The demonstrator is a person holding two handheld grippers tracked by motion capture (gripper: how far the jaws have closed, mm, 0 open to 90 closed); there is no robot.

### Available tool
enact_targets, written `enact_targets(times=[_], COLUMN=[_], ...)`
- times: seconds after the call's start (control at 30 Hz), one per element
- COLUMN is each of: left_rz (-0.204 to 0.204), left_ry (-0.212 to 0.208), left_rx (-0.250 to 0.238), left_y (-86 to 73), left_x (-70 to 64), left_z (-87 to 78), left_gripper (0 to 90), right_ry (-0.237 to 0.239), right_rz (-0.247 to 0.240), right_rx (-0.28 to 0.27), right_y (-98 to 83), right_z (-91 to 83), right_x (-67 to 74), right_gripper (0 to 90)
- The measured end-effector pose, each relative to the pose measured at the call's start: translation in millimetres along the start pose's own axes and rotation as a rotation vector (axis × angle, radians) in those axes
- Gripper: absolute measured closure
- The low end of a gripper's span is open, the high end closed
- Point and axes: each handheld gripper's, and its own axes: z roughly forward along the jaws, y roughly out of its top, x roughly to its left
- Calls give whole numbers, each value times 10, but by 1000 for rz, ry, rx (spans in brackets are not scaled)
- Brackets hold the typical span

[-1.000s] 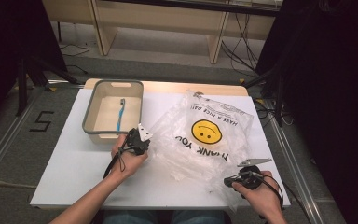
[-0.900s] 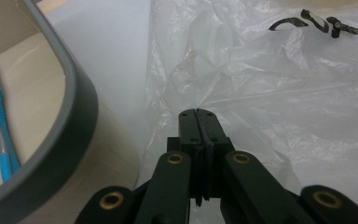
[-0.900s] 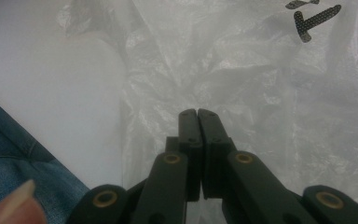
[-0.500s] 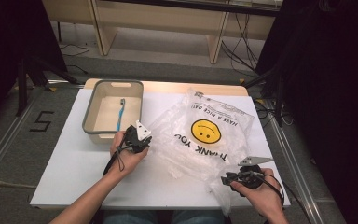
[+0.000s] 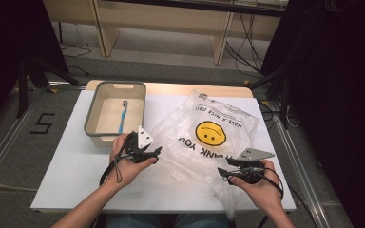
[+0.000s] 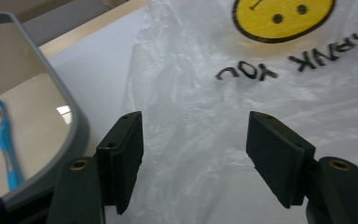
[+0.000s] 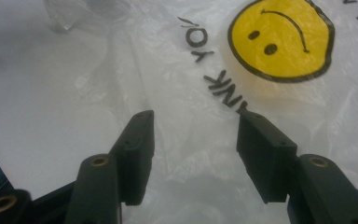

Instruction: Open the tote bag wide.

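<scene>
Left claw (image 5: 156,154) jaws just opened wide, right claw (image 5: 224,172) likewise, both hands low

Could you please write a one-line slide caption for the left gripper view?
Left gripper, jaws open, above a clear smiley-face plastic bag; blue toothbrush in grey tub alongside.

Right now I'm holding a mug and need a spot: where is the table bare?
Bare white table lies left of the left gripper, in front of the grey bin. A narrower strip runs left of the bin. The plastic bag crowds the middle and right.
</scene>
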Motion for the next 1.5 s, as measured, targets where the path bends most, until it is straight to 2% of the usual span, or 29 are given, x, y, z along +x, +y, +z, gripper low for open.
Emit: enact_targets(times=[0.03, 0.07, 0.1, 0.13, 0.2, 0.27, 0.33, 0.4, 0.43, 0.57, 0.77, 0.87, 0.9, 1.0, 1.33, 1.5], left_rz=[9, 19, 19, 41, 58, 68, 76, 72, 84, 101, 89, 96, 85, 86, 81, 79], left_ry=[-11, -55, -55, -106, -151, -163, -203, -214, -236, -265, -278, -267, -263, -262, -267, -266], left_rx=[1, 8, 8, 21, 45, 54, 93, 102, 119, 141, 187, 191, 191, 192, 202, 202], left_y=[3, 3, 3, -7, -20, -28, -47, -55, -70, -86, -97, -98, -101, -97, -131, -135], left_x=[-31, -103, -103, -184, -254, -284, -356, -383, -440, -528, -648, -662, -667, -670, -704, -706], left_z=[-20, -48, -48, -54, -36, -23, 46, 76, 134, 216, 440, 485, 523, 545, 601, 603], left_gripper=[367, 378, 386, 399, 446, 488, 531, 573, 589, 642, 777, 832, 848, 882, 893, 895], right_ry=[3, 5, 7, 11, 18, 20, 35, 50, 52, 72, 84, 75, 73, 64, 57, 57], right_rz=[-8, -21, -33, -45, -66, -72, -116, -122, -127, -148, -152, -162, -158, -161, -175, -182], right_rx=[-1, 3, 6, 10, 24, 35, 62, 72, 75, 95, 145, 165, 169, 165, 180, 178], right_y=[29, 56, 83, 108, 149, 164, 205, 230, 240, 263, 263, 259, 262, 273, 269, 261], right_z=[30, 58, 91, 127, 206, 247, 356, 421, 455, 590, 756, 804, 813, 846, 902, 911], right_x=[12, 18, 24, 34, 50, 61, 101, 123, 130, 156, 183, 166, 165, 158, 154, 160], right_gripper=[460, 460, 462, 465, 476, 478, 480, 467, 461, 453, 461, 481, 489, 529, 668, 799])
